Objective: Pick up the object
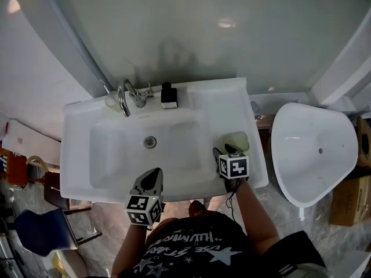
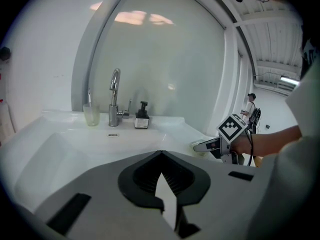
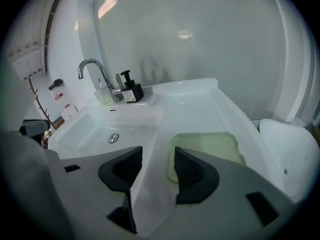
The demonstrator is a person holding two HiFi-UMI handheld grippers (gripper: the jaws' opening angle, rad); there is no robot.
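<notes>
White ceramic forms the counter [image 1: 220, 94], with a basin [image 1: 110, 161] sunk in its middle and a drain [image 1: 150, 142] at the basin's centre. Along the back edge, from left to right, stand a clear cup [image 1: 110, 101], a chrome tap [image 1: 123, 99] and a black soap bottle [image 1: 168, 95]. The bottle carries a white label with dark print that is too small to read.

On the counter's right side, close to the right edge, lies the soap dish [image 3: 205, 146], pale green and shallow. The right gripper [image 3: 156, 159] points down at the dish's near left corner with its jaws apart. Its right jaw covers that corner and the dish's left rim shows in the gap; neither pad grips the dish. The left gripper [image 2: 161, 156] hangs over the counter's front edge by the basin, its jaws together with nothing between them.

Each gripper bears a cube [image 1: 233, 165] printed with black-and-white square patterns, without letters. The person's dark shirt [image 1: 191, 245] has white lettering and stars, seen upside down and not clear enough to read.
</notes>
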